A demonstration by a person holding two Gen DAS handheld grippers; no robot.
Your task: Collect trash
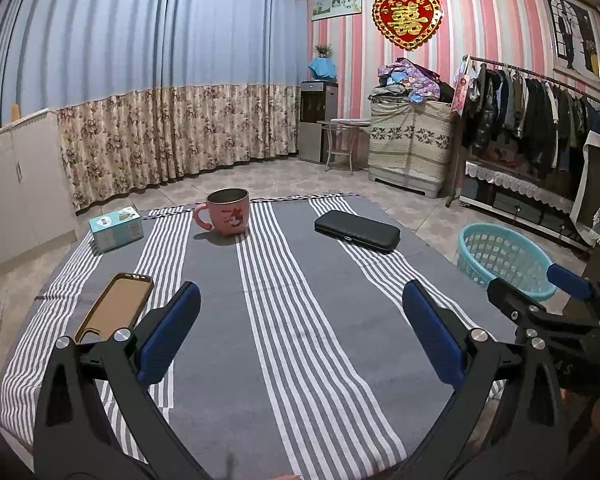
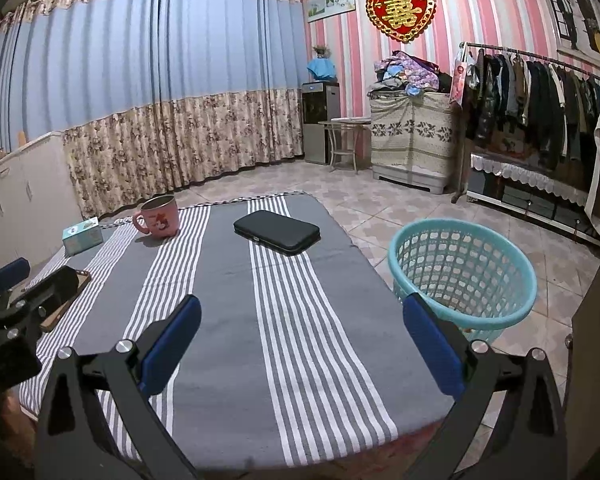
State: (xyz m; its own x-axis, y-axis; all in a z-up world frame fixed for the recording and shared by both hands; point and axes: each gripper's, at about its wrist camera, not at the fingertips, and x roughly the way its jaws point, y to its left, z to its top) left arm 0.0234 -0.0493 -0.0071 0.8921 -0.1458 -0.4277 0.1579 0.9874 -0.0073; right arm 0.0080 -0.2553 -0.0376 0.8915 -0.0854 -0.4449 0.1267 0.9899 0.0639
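A teal plastic basket (image 2: 464, 276) stands on the tiled floor beside the table's right edge, also seen in the left wrist view as the basket (image 1: 504, 256). My left gripper (image 1: 300, 332) hovers open over the near middle of the striped tablecloth (image 1: 284, 280), holding nothing. My right gripper (image 2: 300, 340) is open too, above the cloth (image 2: 228, 280) near its front right, with its right finger (image 2: 432, 344) in front of the basket's rim. On the cloth lie a pink mug (image 1: 226, 212), a small teal box (image 1: 116, 228), a black case (image 1: 358, 231) and a phone case (image 1: 116, 306).
The other gripper's body shows at the right edge (image 1: 556, 312) of the left view and the left edge (image 2: 16, 312) of the right view. A clothes rack (image 2: 540, 92), a covered cabinet (image 2: 412, 144) and a small stool (image 2: 344, 140) stand at the back wall. White cabinets (image 1: 16, 184) line the left.
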